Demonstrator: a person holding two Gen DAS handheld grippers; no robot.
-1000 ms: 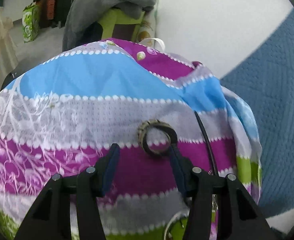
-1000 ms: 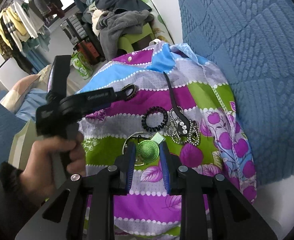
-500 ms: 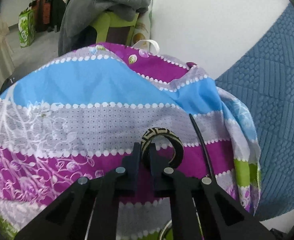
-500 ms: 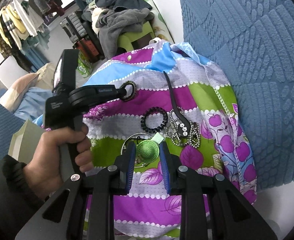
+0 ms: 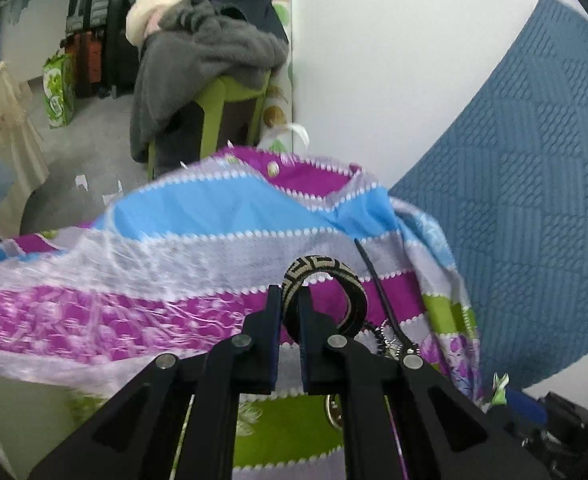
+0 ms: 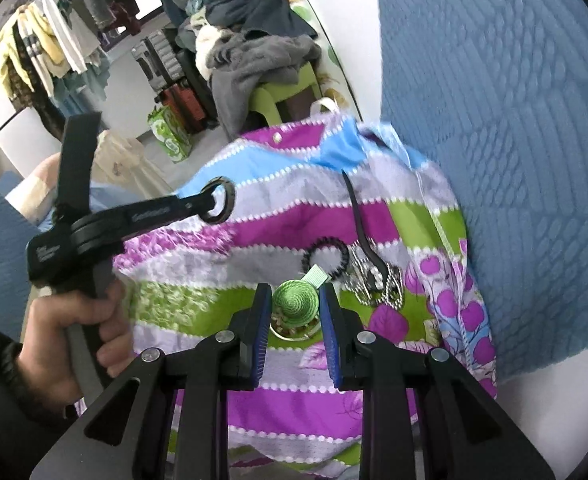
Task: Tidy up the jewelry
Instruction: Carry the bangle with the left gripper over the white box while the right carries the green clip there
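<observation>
My left gripper (image 5: 290,304) is shut on a black-and-cream patterned bangle (image 5: 325,276) and holds it above the striped cloth (image 5: 198,216). In the right wrist view the left gripper (image 6: 210,204) holds the bangle (image 6: 224,204) in the air at the left. My right gripper (image 6: 295,304) is shut on a small green woven hat ornament (image 6: 295,302) with a green ribbon, lifted a little over a metal ring (image 6: 294,330). A black coil hair tie (image 6: 327,256), a silver chain piece (image 6: 377,284) and a black strap (image 6: 355,208) lie on the cloth.
A blue quilted headboard (image 6: 513,120) stands on the right with a white wall behind. A green stool piled with grey clothes (image 6: 262,68) stands beyond the cloth's far edge. Suitcases and a clothes rack (image 6: 46,48) are at the far left.
My left gripper closed on the bangle and lifted it up off the cloth. My right gripper has raised the green hat ornament off the metal ring.
</observation>
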